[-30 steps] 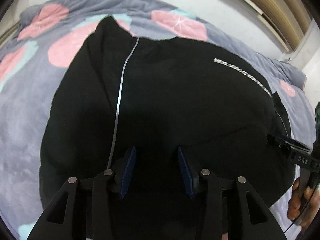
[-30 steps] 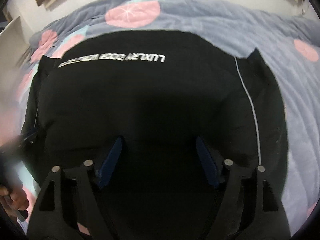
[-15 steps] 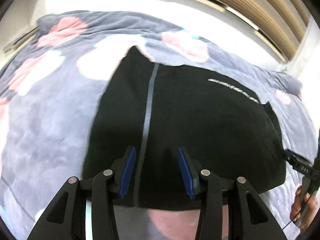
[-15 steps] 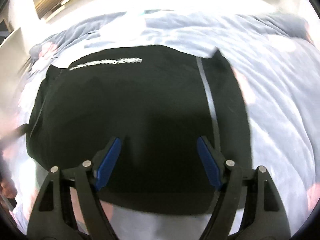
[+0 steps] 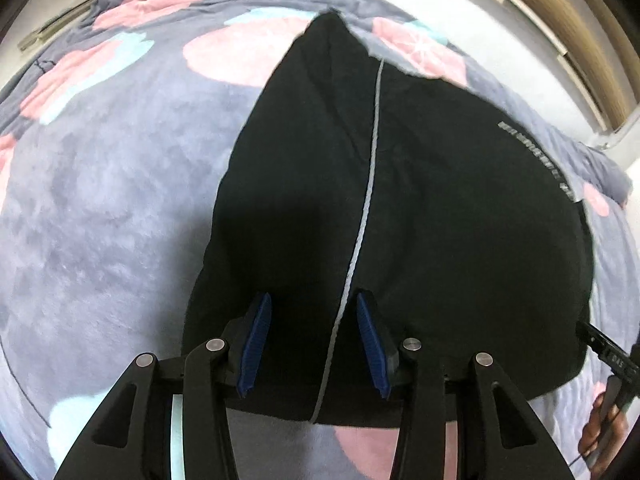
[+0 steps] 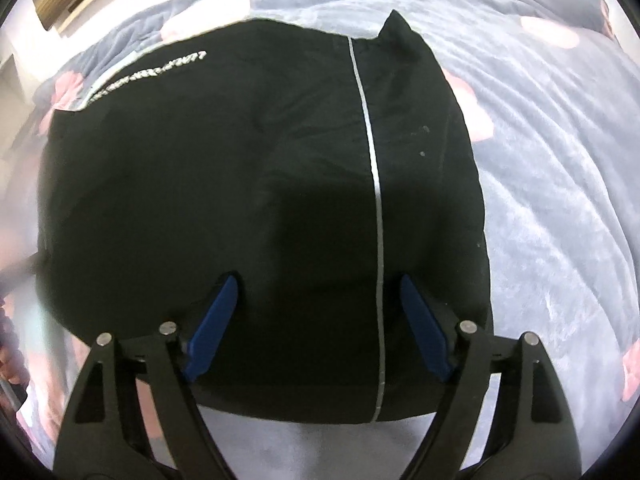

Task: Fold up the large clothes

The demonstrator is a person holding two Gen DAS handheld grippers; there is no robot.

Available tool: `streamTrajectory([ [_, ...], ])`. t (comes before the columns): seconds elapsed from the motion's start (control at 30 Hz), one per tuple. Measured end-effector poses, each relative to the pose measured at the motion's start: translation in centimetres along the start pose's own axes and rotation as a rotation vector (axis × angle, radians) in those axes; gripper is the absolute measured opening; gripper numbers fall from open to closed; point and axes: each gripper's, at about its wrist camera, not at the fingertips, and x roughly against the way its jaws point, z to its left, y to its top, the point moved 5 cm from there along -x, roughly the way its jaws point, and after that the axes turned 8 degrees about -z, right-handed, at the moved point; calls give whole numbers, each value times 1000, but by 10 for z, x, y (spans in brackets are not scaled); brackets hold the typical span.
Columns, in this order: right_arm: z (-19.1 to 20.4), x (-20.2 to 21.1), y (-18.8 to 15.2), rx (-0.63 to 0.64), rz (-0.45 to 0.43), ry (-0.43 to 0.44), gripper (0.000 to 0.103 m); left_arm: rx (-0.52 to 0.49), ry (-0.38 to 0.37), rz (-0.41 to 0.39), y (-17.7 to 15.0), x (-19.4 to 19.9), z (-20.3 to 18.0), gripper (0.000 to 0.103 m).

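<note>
A folded black garment (image 5: pixel 440 220) with a thin pale stripe (image 5: pixel 370 184) and a line of white lettering (image 6: pixel 152 74) lies flat on a bed covered by a grey blanket (image 5: pixel 100 200) with pink patches. The left tongs (image 5: pixel 314 340) hang over its near edge, blue pads apart and gripping nothing. The right tongs (image 6: pixel 316 328) hover over the same edge, their jaws opening wider and empty.

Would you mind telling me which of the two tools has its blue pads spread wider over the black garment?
The right tool: its blue pads straddle a broad stretch of the black garment and are opening, while the left tool keeps a narrower gap.
</note>
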Motion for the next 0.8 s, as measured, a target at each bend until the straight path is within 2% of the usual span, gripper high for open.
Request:
streamTrajectory([
  [0.1, -8, 20, 9, -28, -42, 81, 81, 1, -42, -18, 16, 18, 6, 47],
  [0.17, -21, 30, 19, -44, -78, 72, 81, -14, -63, -60, 35, 31, 11, 48],
  [0.27, -48, 34, 39, -89, -115, 39, 82, -12, -48, -104, 61, 40, 25, 51],
  [0.37, -68, 30, 55, -142, -127, 34, 84, 31, -75, -102, 81, 29, 40, 52],
  [0.43, -77, 23, 64, -156, -121, 38, 85, 68, -117, -81, 88, 18, 49, 52],
  [0.57, -86, -2, 69, -181, -67, 99, 86, 129, -221, 18, 93, -22, 55, 52],
  [0.73, -84, -34, 62, -175, 17, 132, 88, 168, -283, 114, 90, -64, 59, 53],
  [0.8, -91, -42, 56, -180, 37, 154, 91, 170, -296, 128, 87, -73, 59, 58],
])
